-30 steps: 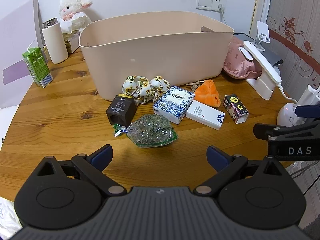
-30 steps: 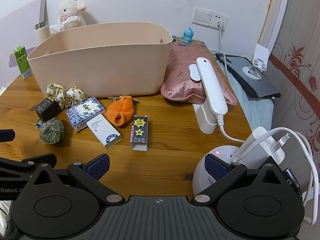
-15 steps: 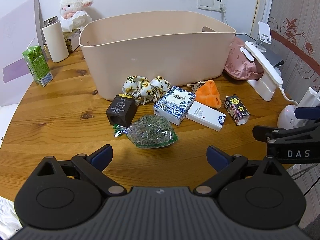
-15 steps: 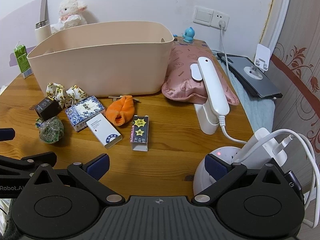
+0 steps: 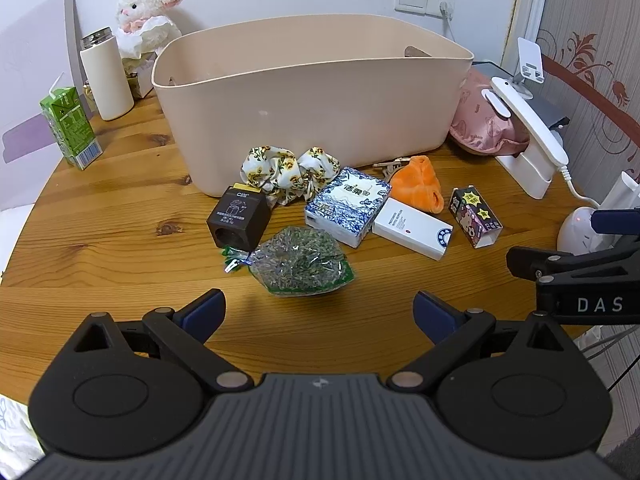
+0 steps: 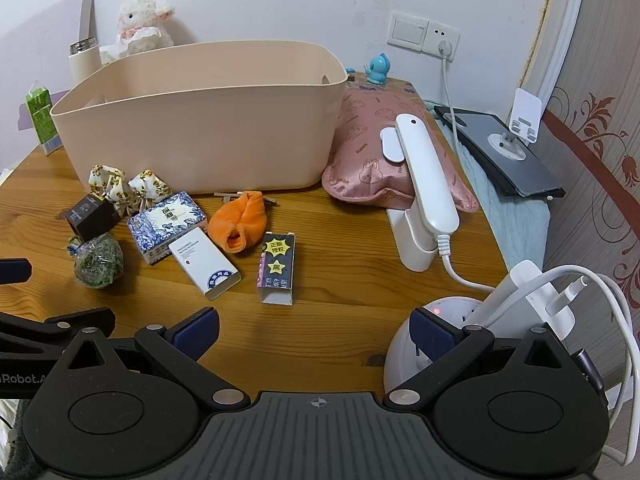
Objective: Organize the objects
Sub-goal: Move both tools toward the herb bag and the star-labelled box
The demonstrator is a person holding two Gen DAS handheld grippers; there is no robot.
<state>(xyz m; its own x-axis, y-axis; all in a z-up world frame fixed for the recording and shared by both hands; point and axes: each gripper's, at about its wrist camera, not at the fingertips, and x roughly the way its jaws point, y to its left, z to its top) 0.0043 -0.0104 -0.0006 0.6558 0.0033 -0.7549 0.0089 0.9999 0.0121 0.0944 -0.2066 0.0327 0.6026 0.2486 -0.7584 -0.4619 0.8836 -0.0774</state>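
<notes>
**Both grippers creep toward the clutter, nothing picked yet**

Since a second ago we have edged both grippers slightly forward, so the items sit a little larger in both wrist views; nothing on the table (image 5: 100, 216) has shifted. Our left gripper (image 5: 318, 306) hangs with its fingers spread wide and empty, and our right gripper (image 6: 314, 326) is likewise spread and holds nothing.

We judge the first pick to be the clear bag of green bits (image 5: 302, 266), because it lies straight ahead of the left fingers, nearest of all the loose items and roughly centred between them. Our left hand is clearly the nearer one; from the right wrist view the same bag sits far off to the left. Its long axis runs across our left view, roughly side to side, with the twisted green end (image 5: 232, 258) pointing left toward the black box (image 5: 238, 218), which touches it. Closing across that length looks awkward, so we would probably turn the wrist or pinch the shorter span.

Behind the row of items, the beige bin (image 5: 312, 92) stands open and well within reach.
</notes>
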